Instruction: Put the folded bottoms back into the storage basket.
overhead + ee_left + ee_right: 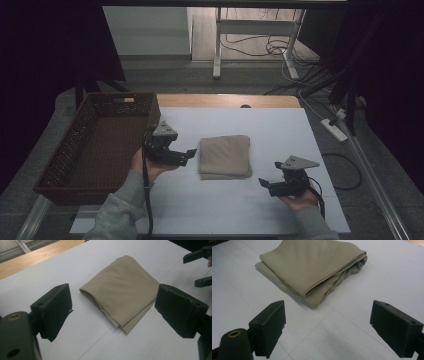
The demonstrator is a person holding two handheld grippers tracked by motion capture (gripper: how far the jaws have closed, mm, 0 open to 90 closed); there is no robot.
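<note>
A folded beige cloth (224, 156) lies flat in the middle of the white table top (280, 130). My left gripper (190, 154) hovers just left of the cloth, open, jaws pointing at it with nothing between them. In the left gripper view the cloth (120, 291) sits ahead between the spread jaws, its folded edges toward me. My right gripper (265, 185) is open at the front right, a short way from the cloth's near right corner. In the right gripper view the cloth (312, 267) lies ahead, apart from the jaws.
A brown woven basket (95, 145) stands at the table's left edge, right beside my left hand. A wooden strip (227, 101) runs along the far edge. On the floor beyond lie cables and a power strip (336, 129).
</note>
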